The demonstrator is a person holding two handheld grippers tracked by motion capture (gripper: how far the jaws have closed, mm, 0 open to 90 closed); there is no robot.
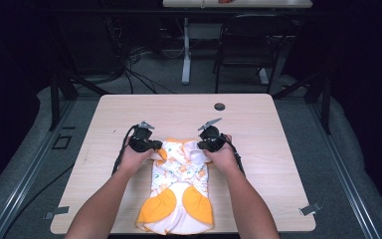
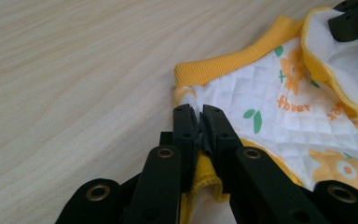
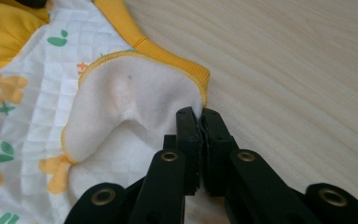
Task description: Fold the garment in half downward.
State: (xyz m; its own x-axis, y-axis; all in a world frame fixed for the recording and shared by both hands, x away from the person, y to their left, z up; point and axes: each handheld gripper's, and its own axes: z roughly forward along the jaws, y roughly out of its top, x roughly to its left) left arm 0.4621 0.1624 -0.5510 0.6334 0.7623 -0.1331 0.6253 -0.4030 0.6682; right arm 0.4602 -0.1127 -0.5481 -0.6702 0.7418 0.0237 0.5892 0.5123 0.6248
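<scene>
A small white quilted garment with orange flowers and yellow trim lies flat on the wooden table, its orange-patched end toward the front edge. My left gripper is at its far left corner. In the left gripper view, the left gripper is shut on the yellow edge of the garment. My right gripper is at the far right corner. In the right gripper view, the right gripper pinches the folded-over white lining of the garment by the yellow hem. The right gripper also shows at the top right of the left gripper view.
A round cable hole sits near the table's far edge. Metal clips mark the front corners. Behind the table stand a black chair and a second table's leg, with cables on the floor.
</scene>
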